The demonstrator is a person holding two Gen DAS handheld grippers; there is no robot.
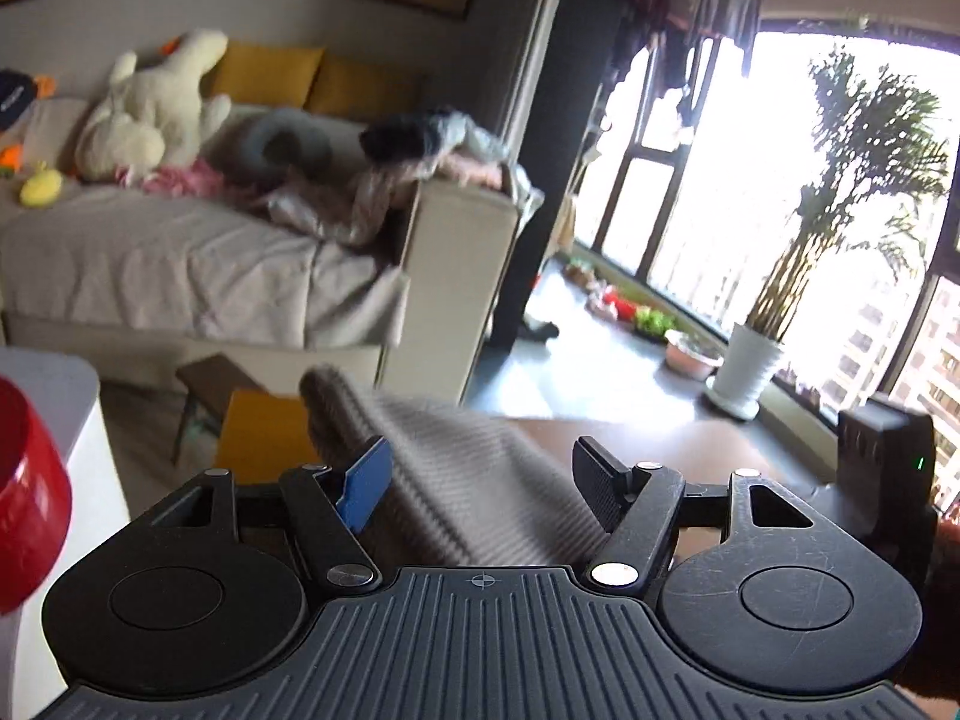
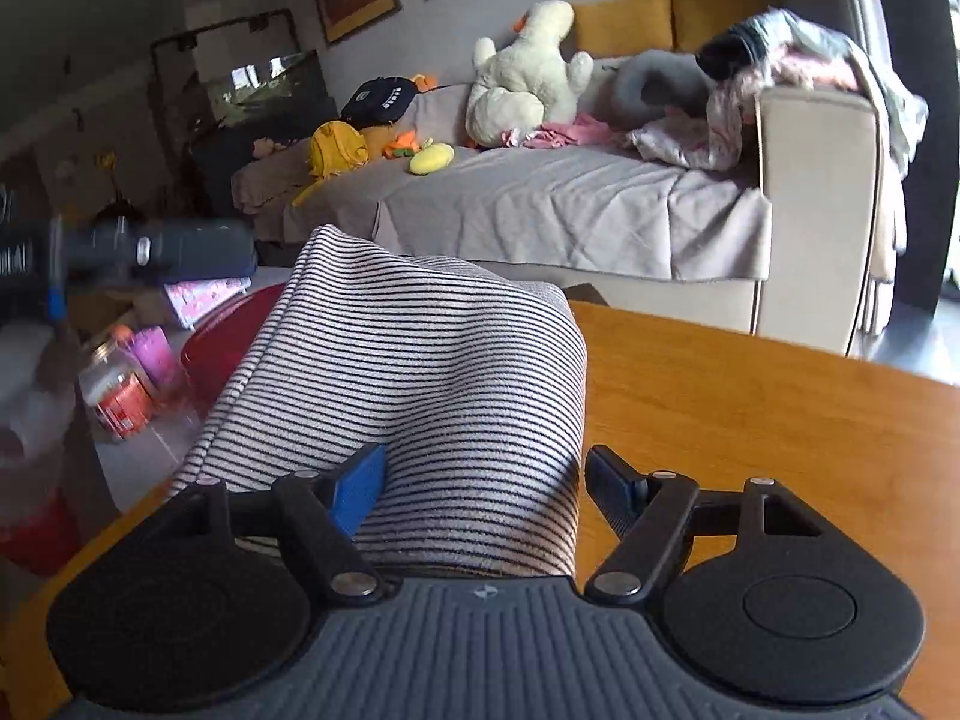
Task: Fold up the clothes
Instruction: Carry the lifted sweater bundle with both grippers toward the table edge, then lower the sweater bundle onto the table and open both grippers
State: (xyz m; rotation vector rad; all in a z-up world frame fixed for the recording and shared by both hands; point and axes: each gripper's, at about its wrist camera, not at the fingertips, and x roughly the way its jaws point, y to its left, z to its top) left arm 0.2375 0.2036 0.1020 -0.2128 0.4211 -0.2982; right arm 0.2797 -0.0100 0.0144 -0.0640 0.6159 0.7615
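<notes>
Tongs: two, one in each hand of the person.
Left tongs: the fingers stand apart, with the cloth bunched between them. The blue finger touches the cloth. I cannot tell if the black finger presses on it too, so I cannot tell if they pinch it.
Right tongs: the fingers stand apart, with a thick bunch of cloth between them. The blue finger is against the cloth. The black finger is just beside its edge. I cannot tell if they pinch it.
Striped cloth: one piece, white with thin dark lines. It is humped up at the left edge of the table and runs forward from both tongs. In the left view it looks grey.
Table: one, brown wood, bare on the right side.
Sofa: one, past the far edge of the table, with a grey sheet on it.
Big white duck toy: one, on the sofa.
Yellow cushions: two, at the back of the sofa.
Pile of clothes: one heap on the sofa arm.
Potted plant: one, in a white pot by the window.
Red bowl: one, left of the table.
</notes>
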